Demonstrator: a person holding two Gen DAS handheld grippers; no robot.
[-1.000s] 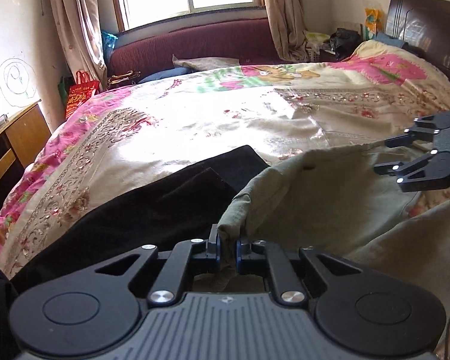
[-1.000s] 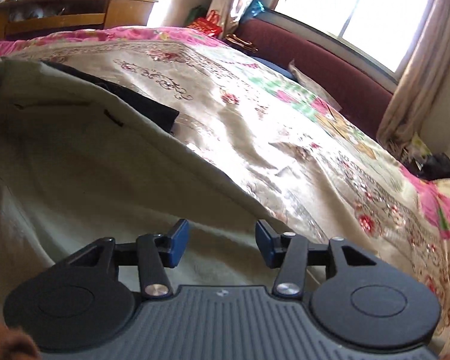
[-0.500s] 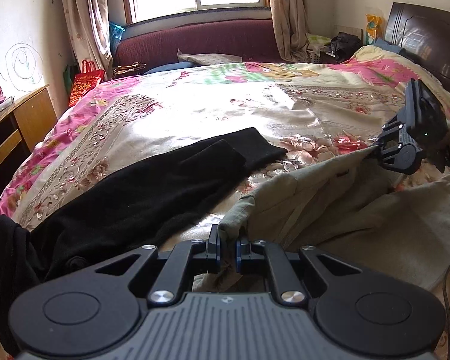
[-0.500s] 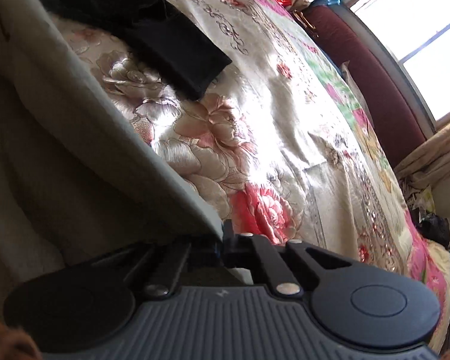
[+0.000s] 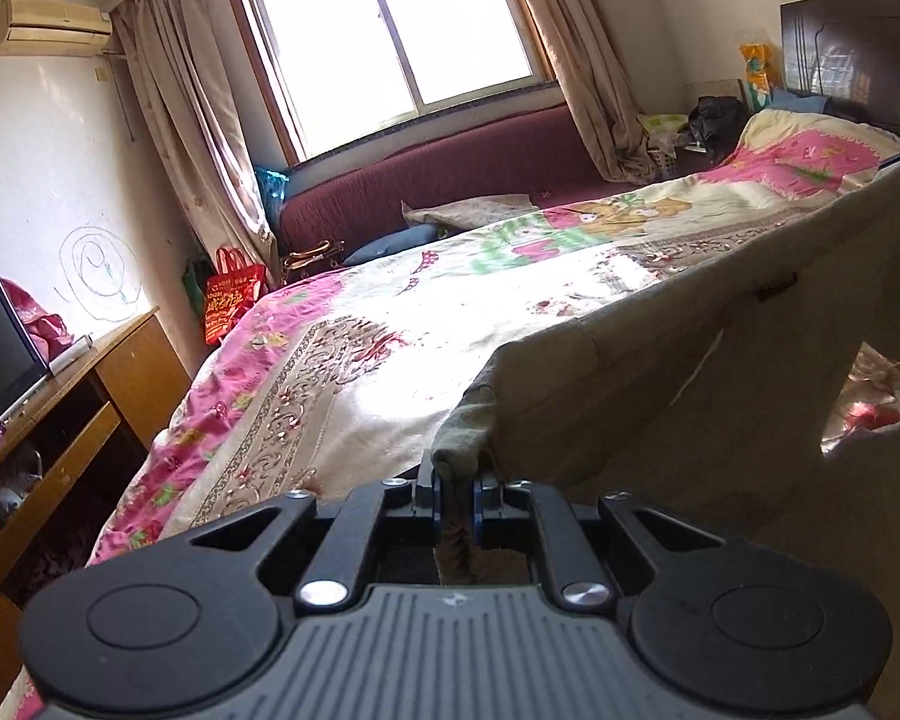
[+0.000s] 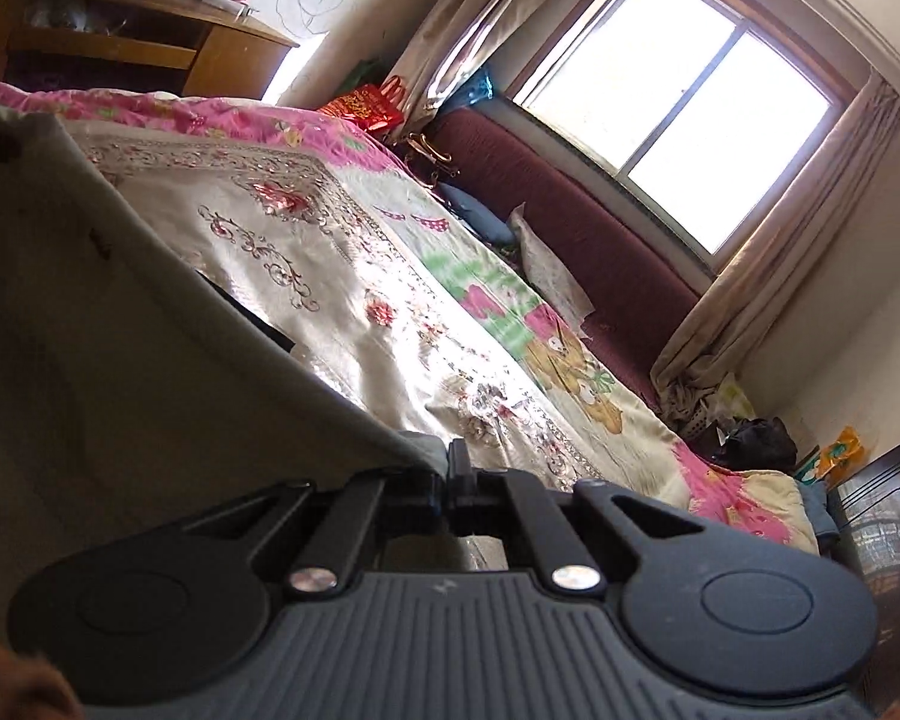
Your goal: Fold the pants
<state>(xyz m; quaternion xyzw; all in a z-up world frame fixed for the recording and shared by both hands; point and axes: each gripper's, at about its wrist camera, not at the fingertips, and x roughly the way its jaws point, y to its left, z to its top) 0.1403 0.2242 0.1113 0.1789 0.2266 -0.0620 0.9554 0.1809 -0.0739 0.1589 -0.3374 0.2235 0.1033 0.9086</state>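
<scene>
Olive pants [image 5: 720, 360] pinched at both corners by left gripper [image 5: 456, 495] and right gripper [image 6: 448, 480].

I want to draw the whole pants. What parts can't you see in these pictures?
- Legs of the olive pants: cut off by the bottom and right edges in the left wrist view.
- Far corner: the right tool is mostly outside the left wrist view's right edge.
- Fabric clamped in the left tool: hidden by its body.
- Bedspread beneath: hidden by the raised pants.
</scene>
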